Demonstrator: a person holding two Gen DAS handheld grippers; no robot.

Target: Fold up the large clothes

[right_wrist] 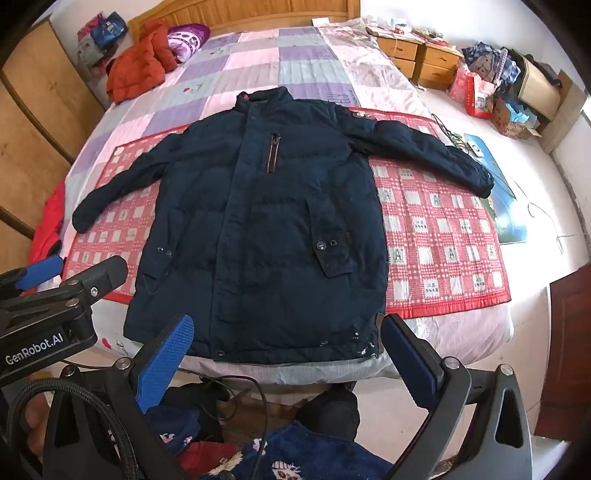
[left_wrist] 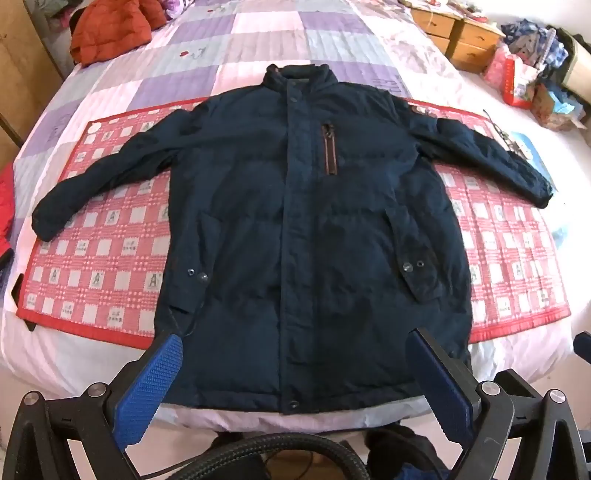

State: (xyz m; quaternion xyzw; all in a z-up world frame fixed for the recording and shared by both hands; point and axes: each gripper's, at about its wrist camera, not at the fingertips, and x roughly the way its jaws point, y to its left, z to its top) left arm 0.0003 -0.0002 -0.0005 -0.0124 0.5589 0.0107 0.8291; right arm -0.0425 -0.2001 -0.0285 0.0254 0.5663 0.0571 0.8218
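While the navy jacket (left_wrist: 295, 229) is lying face up with both sleeves spread across the red checked mat (left_wrist: 110, 236), we are holding both tools just off its hem at the foot of the bed (left_wrist: 74, 354). We are keeping the left tool (left_wrist: 295, 369) wide open, gripping nothing, and the right tool (right_wrist: 288, 354) likewise spread and empty near the hem's right corner. Its right cuff is reaching past the mat's edge toward a blue sheet (right_wrist: 506, 206). Farther up, bare quilt is giving room, with an orange coat (right_wrist: 140, 70) sitting near the headboard (right_wrist: 243, 14).
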